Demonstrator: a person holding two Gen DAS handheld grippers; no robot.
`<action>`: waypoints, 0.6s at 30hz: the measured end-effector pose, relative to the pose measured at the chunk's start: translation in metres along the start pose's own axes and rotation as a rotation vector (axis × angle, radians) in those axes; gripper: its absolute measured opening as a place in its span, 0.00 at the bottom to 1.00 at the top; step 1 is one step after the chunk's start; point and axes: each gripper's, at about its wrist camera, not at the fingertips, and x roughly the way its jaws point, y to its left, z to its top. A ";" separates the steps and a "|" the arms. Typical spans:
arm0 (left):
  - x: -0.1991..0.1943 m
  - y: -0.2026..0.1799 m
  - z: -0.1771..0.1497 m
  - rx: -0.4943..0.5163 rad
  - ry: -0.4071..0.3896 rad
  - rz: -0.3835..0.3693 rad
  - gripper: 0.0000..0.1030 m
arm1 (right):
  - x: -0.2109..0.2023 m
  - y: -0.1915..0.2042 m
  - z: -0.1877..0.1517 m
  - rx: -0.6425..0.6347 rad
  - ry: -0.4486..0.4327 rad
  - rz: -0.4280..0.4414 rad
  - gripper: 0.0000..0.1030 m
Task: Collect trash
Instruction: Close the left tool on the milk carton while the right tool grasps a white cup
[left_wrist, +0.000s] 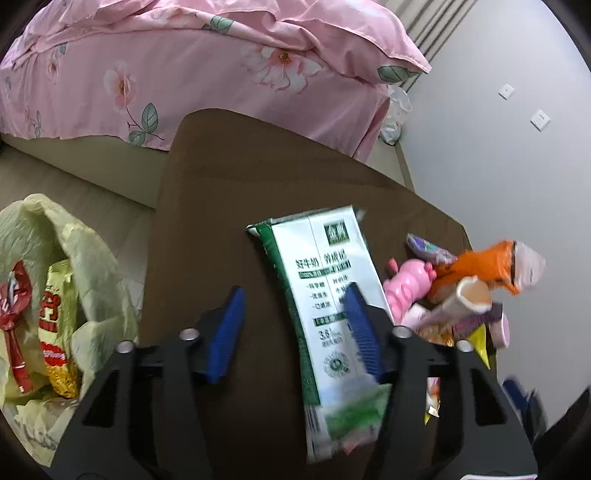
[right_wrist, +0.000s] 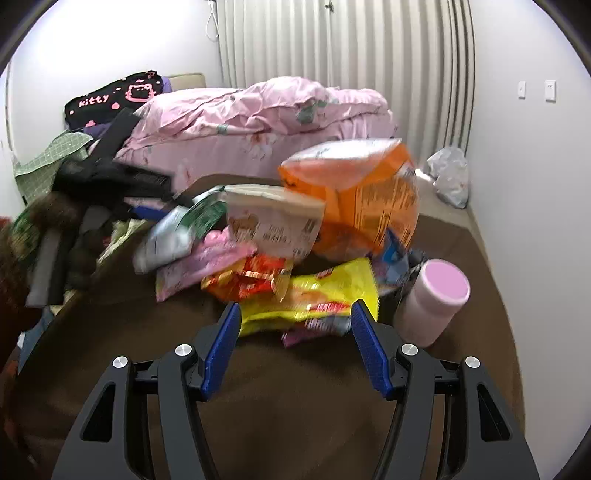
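The left gripper (left_wrist: 293, 295) hangs over the brown table (left_wrist: 221, 192) with its jaws apart and gripping nothing; the green-and-white milk carton (left_wrist: 325, 288) lies flat under its right finger, and a pale green bag (left_wrist: 92, 266) holding 2 wrappers sits at the far left. The right gripper (right_wrist: 295, 314) is spread wide and empty, just short of the yellow snack wrapper (right_wrist: 317, 295) at the pile's near edge. A pink-lidded jar (right_wrist: 436, 299) stands to the right, an orange bag (right_wrist: 369, 199) behind.

Wrappers (right_wrist: 306, 295) heaped beside flattened carton (left_wrist: 325, 295)
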 end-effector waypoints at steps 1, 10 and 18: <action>-0.003 0.000 -0.004 0.015 0.000 0.007 0.45 | 0.000 0.003 0.005 -0.017 -0.011 0.007 0.56; -0.033 0.010 -0.042 0.106 -0.031 0.007 0.45 | 0.022 0.016 0.060 -0.106 -0.083 0.022 0.56; -0.059 0.024 -0.050 0.052 -0.115 -0.054 0.48 | 0.017 -0.027 0.115 -0.054 -0.189 -0.113 0.56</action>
